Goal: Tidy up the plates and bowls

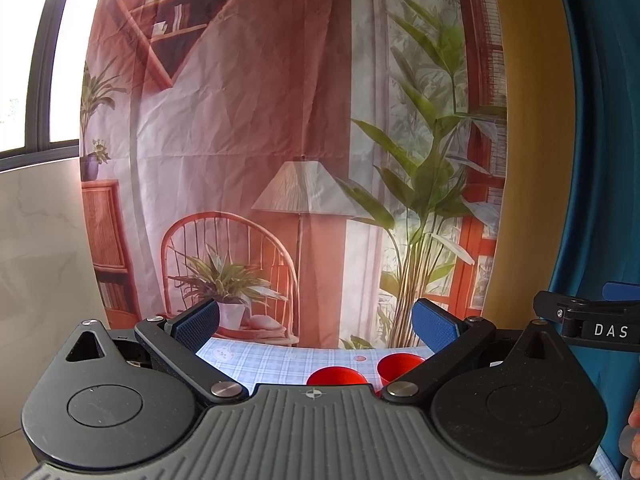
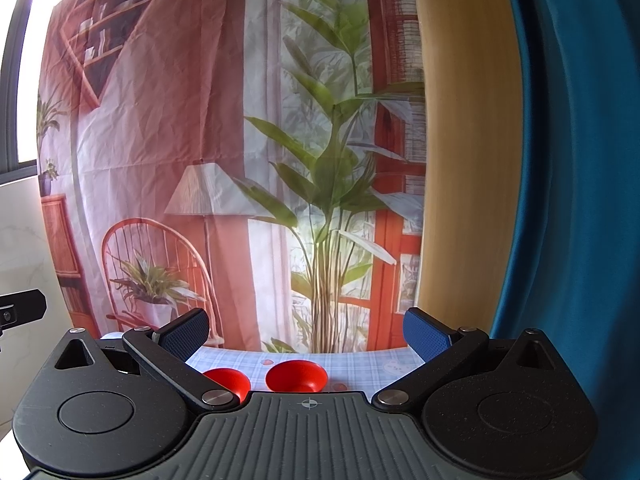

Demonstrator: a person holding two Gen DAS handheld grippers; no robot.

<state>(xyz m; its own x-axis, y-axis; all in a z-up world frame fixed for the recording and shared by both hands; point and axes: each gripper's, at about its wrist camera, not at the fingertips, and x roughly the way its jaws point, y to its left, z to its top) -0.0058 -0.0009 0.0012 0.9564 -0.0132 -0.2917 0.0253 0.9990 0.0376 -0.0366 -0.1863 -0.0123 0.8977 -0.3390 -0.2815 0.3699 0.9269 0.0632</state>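
Two grippers, both with nothing between their fingers; the left gripper [image 1: 316, 316] has its blue-padded fingers [image 1: 198, 320] spread wide, low in the middle of its own view, and the right gripper [image 2: 306, 330] stands just as wide apart in its view, its pads [image 2: 426, 334] holding nothing; past the left fingers, near the bottom centre of the frame, two red bowls sit side by side on a pale blue checked tablecloth [image 1: 272, 360]; the left bowl [image 1: 336, 376] is partly hidden by the gripper body, and the right bowl [image 1: 398, 364] lies near the right finger; in the right wrist view the same pair shows at bottom centre, one bowl [image 2: 228, 380] half behind the left finger's arm, the other [image 2: 296, 376] upright and clear between the fingers; behind the table hangs a printed cloth backdrop [image 1: 280, 120] filling most of both frames, showing a chair, a lamp and leafy plants; a window [image 1: 40, 60] is at the upper left; a wooden post [image 2: 464, 140] and a blue curtain [image 2: 580, 200] take the right side; part of the right gripper shows at the left view's right edge, with a hand [image 1: 632, 440] in the lower right corner
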